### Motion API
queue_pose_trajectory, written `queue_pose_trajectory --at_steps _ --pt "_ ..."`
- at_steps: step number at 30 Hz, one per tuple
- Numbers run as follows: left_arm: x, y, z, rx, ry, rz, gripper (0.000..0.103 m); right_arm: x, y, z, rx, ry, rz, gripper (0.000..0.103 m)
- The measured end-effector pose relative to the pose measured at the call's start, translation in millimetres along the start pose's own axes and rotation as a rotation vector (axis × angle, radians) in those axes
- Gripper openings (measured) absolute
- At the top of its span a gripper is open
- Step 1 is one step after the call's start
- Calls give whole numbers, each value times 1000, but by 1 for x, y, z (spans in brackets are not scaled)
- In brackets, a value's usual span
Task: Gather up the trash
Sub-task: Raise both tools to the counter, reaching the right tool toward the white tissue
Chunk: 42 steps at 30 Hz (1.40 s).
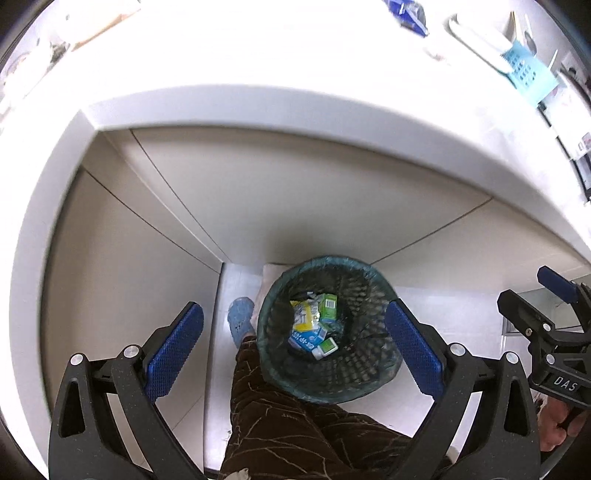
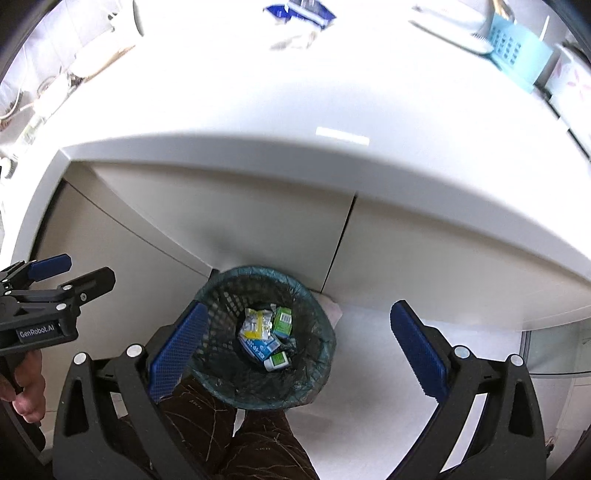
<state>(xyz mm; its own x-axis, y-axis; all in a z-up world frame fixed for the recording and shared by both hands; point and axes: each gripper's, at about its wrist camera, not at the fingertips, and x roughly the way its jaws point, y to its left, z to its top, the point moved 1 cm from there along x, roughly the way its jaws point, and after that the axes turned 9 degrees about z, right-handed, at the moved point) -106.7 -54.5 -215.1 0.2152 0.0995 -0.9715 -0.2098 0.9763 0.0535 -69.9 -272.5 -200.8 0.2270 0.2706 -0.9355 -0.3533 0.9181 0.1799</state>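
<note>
A dark mesh waste bin (image 1: 354,376) with a green liner stands on the floor below the counter; it also shows in the right wrist view (image 2: 221,373). Inside it lie several pieces of trash (image 1: 314,325): small green, yellow and blue cartons and wrappers, which the right wrist view (image 2: 267,334) shows too. My left gripper (image 1: 295,350) is open and empty, high above the bin. My right gripper (image 2: 295,350) is open and empty, also above the bin. Each gripper shows at the edge of the other's view: the right one (image 1: 532,295) and the left one (image 2: 79,271).
A white counter (image 1: 295,107) spans the top, with a blue packet (image 2: 301,13), a light blue basket (image 2: 517,48) and white dishes at its far side. Beige cabinet doors (image 2: 229,225) stand below. The person's brown-trousered leg (image 1: 295,424) and blue shoe (image 1: 240,317) are beside the bin.
</note>
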Motion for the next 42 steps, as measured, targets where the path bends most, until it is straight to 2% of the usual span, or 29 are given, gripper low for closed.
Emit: queue_pose_trajectory --at_steps 13,25,33,42 --pt "-65 6 50 6 -49 5 97 -68 5 57 2 -124 -16 95" --pt "-113 1 119 34 -138 -21 97 -114 15 119 19 -241 -21 95" --pt "-117 -11 179 57 -170 -33 97 -112 19 163 10 -263 -31 93" --pt "-81 -30 243 80 -138 -33 97 -71 14 207 13 -212 -40 82"
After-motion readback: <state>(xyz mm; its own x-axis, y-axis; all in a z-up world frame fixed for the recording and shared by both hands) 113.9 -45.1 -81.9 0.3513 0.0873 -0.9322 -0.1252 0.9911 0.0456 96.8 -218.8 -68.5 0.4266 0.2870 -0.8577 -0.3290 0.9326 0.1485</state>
